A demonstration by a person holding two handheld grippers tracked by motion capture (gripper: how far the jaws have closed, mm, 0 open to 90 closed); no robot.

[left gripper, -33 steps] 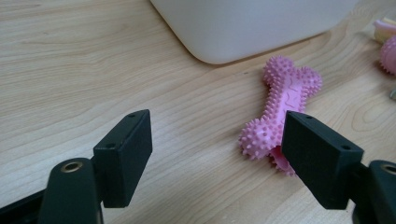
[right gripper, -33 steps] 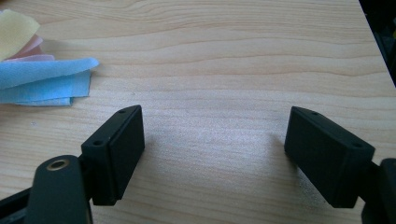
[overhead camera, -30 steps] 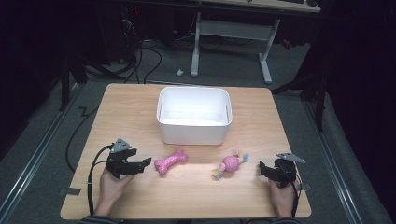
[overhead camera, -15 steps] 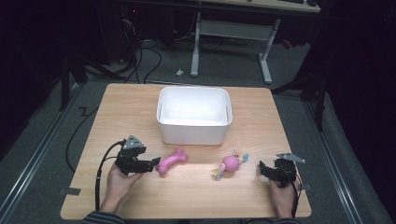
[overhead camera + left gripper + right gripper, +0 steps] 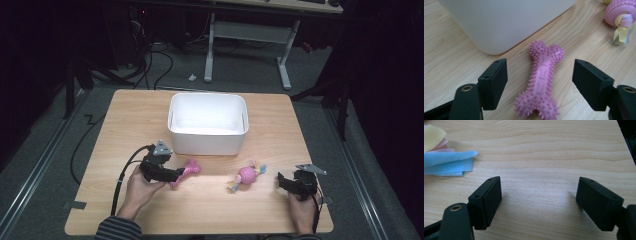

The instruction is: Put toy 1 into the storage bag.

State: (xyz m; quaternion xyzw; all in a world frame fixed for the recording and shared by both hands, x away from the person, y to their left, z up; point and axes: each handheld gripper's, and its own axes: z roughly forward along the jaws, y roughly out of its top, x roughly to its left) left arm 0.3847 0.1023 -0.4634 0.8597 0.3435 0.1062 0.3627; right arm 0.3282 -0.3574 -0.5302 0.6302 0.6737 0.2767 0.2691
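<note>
One unmarked pink bone toy [image 5: 541, 82]

Both grippers are black, the left gripper [image 5: 176, 174] and the right gripper [image 5: 281, 181] each topped by a grey three-cornered plate; a black cable trails from each. The blocky jaw pads show small screw holes, with a brass-ringed hole on the arm behind; a striped cuff [image 5: 116, 229] at the near left.

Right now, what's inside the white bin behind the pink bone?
The white bin looks empty in the high view: bare white floor and walls. Its near wall hides a strip of the floor just behind it. The pink bone lies on the table in front.
</note>
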